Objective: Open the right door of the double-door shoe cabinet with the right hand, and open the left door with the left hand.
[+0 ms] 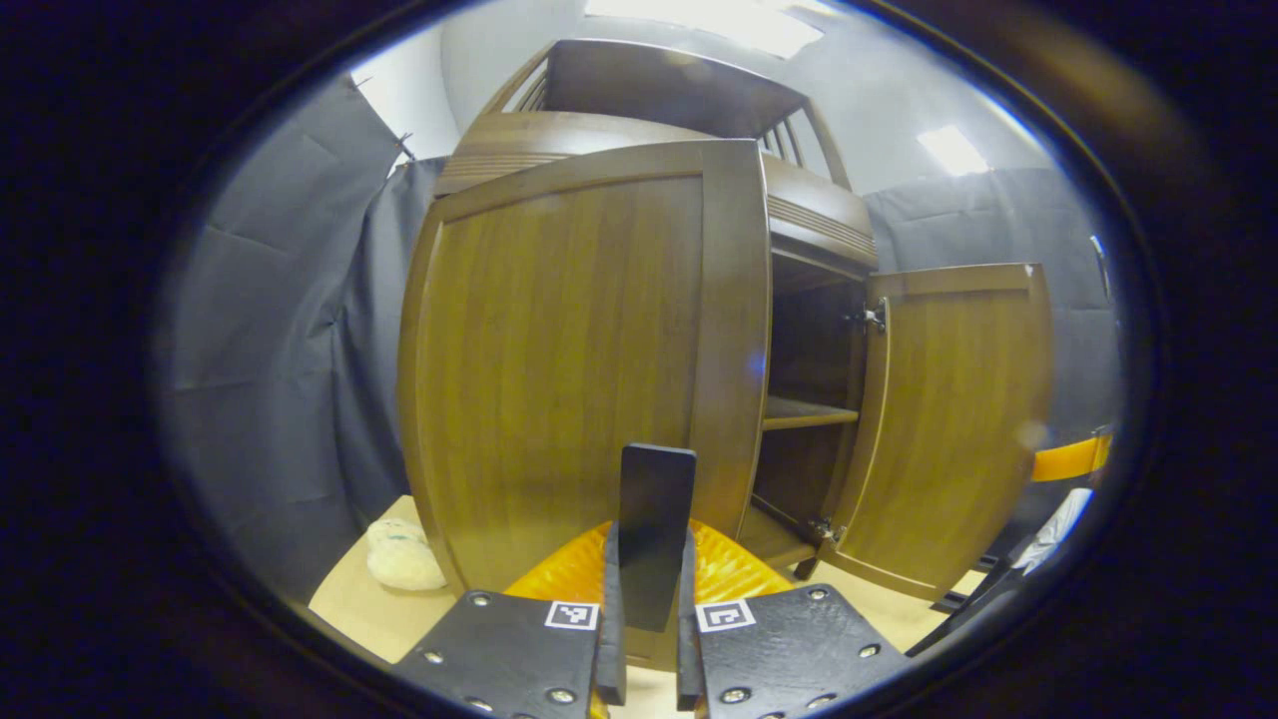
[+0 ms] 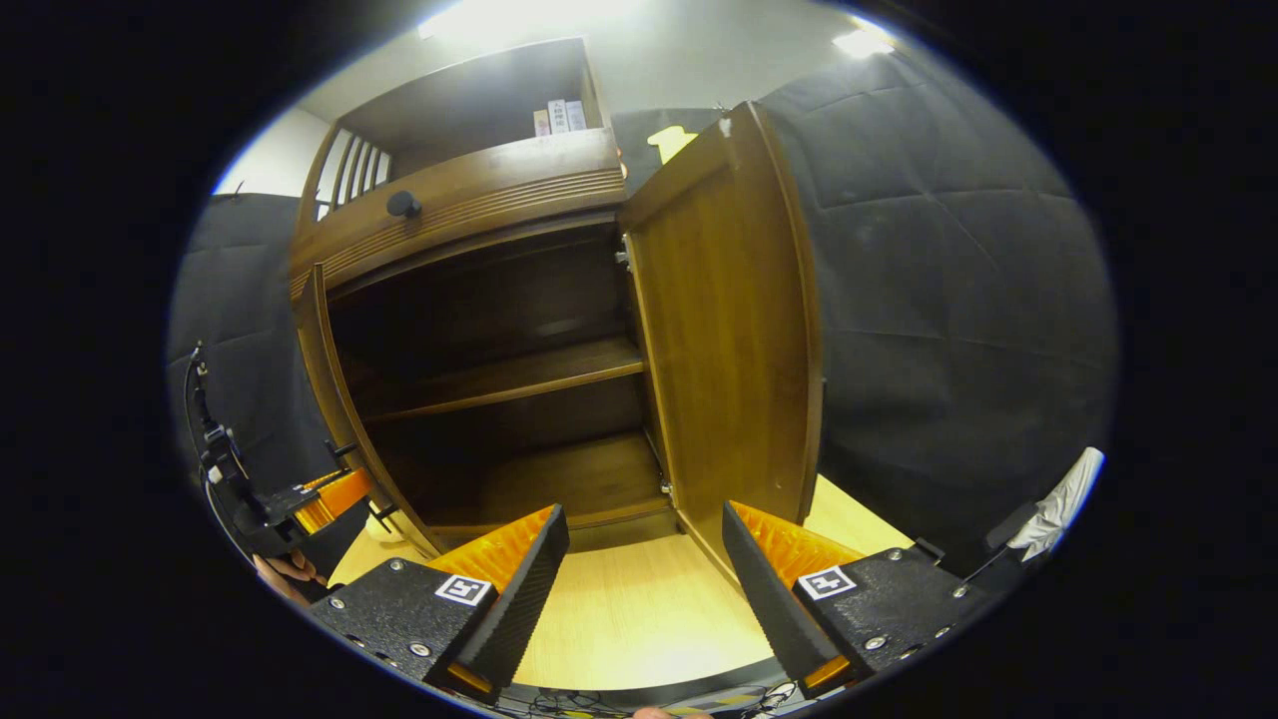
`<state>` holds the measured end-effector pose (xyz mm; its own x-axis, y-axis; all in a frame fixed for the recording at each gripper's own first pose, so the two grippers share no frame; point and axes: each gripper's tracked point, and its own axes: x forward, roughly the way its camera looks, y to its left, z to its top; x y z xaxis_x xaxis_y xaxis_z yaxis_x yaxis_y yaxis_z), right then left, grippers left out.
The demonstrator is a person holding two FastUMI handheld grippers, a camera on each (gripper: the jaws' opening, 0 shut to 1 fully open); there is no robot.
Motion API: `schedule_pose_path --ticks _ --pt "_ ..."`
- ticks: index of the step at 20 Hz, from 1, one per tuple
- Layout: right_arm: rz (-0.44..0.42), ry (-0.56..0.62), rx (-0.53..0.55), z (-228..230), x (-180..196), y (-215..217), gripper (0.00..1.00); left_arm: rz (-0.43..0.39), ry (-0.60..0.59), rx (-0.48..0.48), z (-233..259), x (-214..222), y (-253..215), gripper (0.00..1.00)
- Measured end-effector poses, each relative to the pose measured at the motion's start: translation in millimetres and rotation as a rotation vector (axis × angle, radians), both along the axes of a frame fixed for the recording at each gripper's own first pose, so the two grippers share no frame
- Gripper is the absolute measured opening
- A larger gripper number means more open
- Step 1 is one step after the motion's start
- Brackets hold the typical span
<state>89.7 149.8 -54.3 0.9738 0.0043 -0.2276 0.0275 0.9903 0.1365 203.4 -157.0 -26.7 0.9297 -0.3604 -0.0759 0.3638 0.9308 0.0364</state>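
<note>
The brown wooden shoe cabinet [image 2: 469, 190] stands with both doors swung out. In the left gripper view the left door [image 1: 559, 350] is partly open, and its dark flat handle [image 1: 656, 499] sits clamped between my left gripper [image 1: 649, 639] fingers. The right door [image 1: 949, 419] hangs wide open beyond it. In the right gripper view my right gripper [image 2: 644, 589] is open and holds nothing, a short way in front of the right door [image 2: 729, 330]. The left door [image 2: 321, 399] appears edge-on there, with the left gripper [image 2: 300, 509] and a hand [image 2: 285, 571] beside it.
Bare shelves [image 2: 499, 379] fill the cabinet's inside. A drawer knob [image 2: 403, 204] sits above them, and books [image 2: 559, 118] on the top shelf. A cream soft thing [image 1: 404, 554] lies on the light wooden floor [image 2: 639, 619] by the cabinet's left foot. Grey cloth walls close in both sides.
</note>
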Motion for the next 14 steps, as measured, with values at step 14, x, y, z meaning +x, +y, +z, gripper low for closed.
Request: schedule_pose_path --ticks 14 --pt "0.14 0.033 0.004 -13 12 51 0.95 0.166 -0.06 -0.016 32 -41 33 0.14"
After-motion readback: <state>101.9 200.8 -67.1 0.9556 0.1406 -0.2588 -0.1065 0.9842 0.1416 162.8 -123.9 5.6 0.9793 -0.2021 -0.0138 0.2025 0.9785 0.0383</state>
